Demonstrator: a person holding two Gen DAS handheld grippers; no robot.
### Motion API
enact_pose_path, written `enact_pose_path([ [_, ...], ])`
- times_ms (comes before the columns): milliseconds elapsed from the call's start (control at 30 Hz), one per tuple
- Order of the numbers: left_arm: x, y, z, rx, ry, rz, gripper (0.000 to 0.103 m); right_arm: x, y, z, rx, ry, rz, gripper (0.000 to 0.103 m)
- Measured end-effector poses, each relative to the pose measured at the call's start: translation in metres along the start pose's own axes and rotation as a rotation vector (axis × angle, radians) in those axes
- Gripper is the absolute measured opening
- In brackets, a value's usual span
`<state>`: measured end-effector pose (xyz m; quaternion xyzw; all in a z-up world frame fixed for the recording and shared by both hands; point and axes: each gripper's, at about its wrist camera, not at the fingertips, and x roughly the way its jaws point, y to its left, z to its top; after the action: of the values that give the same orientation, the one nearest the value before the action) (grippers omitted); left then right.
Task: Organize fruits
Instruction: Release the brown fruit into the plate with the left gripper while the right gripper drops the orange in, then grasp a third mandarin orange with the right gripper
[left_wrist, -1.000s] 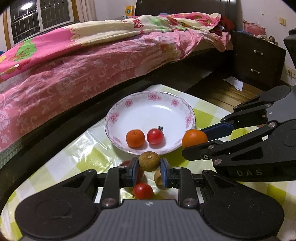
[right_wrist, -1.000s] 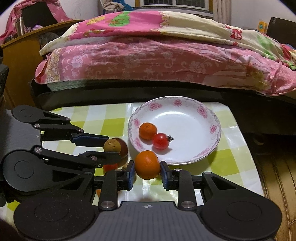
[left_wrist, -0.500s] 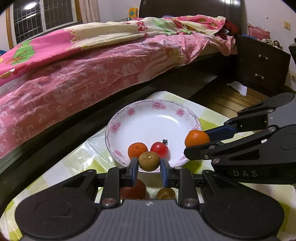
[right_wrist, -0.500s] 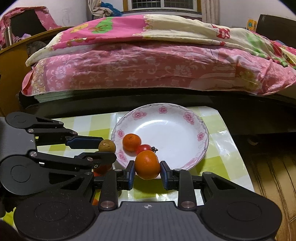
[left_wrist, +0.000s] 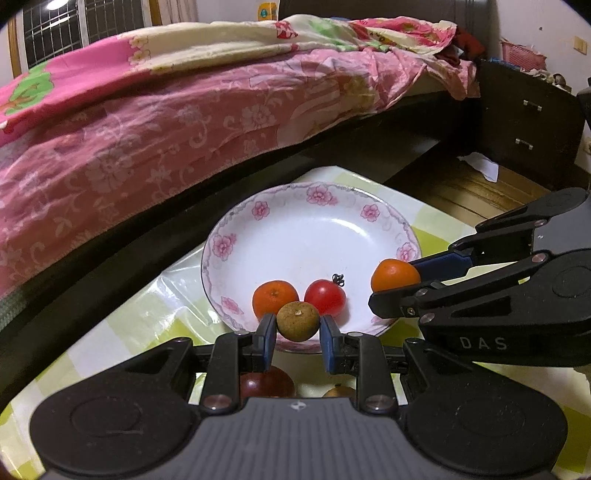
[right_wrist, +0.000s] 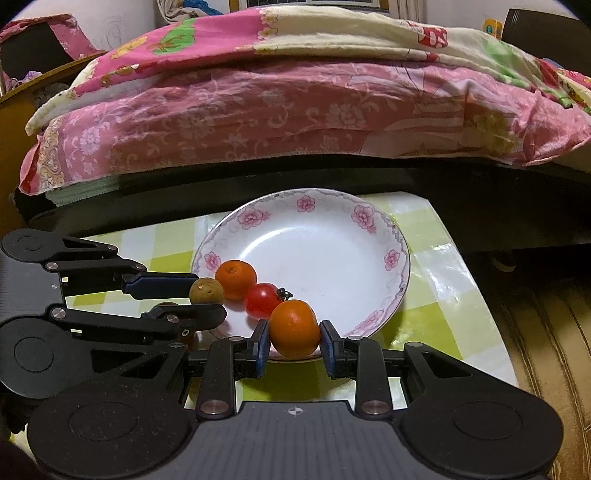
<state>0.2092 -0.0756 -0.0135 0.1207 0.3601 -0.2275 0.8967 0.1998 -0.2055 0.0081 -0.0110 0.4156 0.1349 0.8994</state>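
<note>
Carrying two fruits at once toward the floral plate (left_wrist: 384, 218) is, by my judgement, the step in hand; the left gripper (left_wrist: 297, 334) is closed to the width of a small brownish round fruit (left_wrist: 297, 320), pinched between its blue pads, and the right gripper (right_wrist: 294, 341) is likewise closed on an orange mandarin (right_wrist: 294, 328); neither has spare gap around its fruit.

In the left wrist view the brown fruit hangs at the plate's 6 o'clock rim, just in front of a second mandarin (left_wrist: 275, 298) and a cherry tomato (left_wrist: 325, 297) already lying in the plate near 6 o'clock, side by side and seemingly touching; the held mandarin (left_wrist: 395, 275) shows at about 4 o'clock over the rim. Whether either held fruit is above the rim or resting on it I cannot tell.

Below the left gripper, partly hidden, a dark red fruit (left_wrist: 266, 380) and another brownish one (left_wrist: 338, 391) lie on the yellow-checked tablecloth (left_wrist: 122, 325), so sorting looks unfinished.

The next move likely calls for easing both fruits inward past the rim toward bare white bottom, lowering them, then opening the jaws gently; round fruit may roll and nudge the tomato.
</note>
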Motion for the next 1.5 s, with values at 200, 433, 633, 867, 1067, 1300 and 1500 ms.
enact_pose_path([
  [200, 0.007, 0.003, 0.001, 0.0, 0.009, 0.004, 0.034, 0.008, -0.001, 0.001, 0.004, 0.006, -0.001, 0.025],
  [433, 0.008, 0.004, 0.002, -0.003, 0.009, 0.008, 0.034, 0.014, -0.006, 0.004, 0.002, 0.001, -0.008, 0.025],
  [633, 0.01, 0.005, 0.003, -0.008, 0.012, 0.007, 0.034, 0.017, -0.006, 0.005, 0.004, -0.002, -0.017, 0.026],
  [867, 0.01, 0.005, 0.004, -0.012, 0.009, 0.008, 0.038, 0.016, -0.006, 0.005, 0.004, -0.011, -0.024, 0.028],
  [1067, 0.007, 0.004, 0.006, -0.009, 0.001, 0.012, 0.039, 0.014, -0.008, 0.006, 0.011, -0.022, -0.024, 0.03],
  [1300, -0.001, 0.006, 0.008, -0.012, -0.018, 0.013, 0.042, 0.008, -0.009, 0.008, 0.016, -0.044, -0.019, 0.03],
  [1500, -0.008, 0.007, 0.006, -0.007, -0.019, 0.013, 0.042, 0.005, -0.008, 0.009, 0.017, -0.051, -0.016, 0.03],
])
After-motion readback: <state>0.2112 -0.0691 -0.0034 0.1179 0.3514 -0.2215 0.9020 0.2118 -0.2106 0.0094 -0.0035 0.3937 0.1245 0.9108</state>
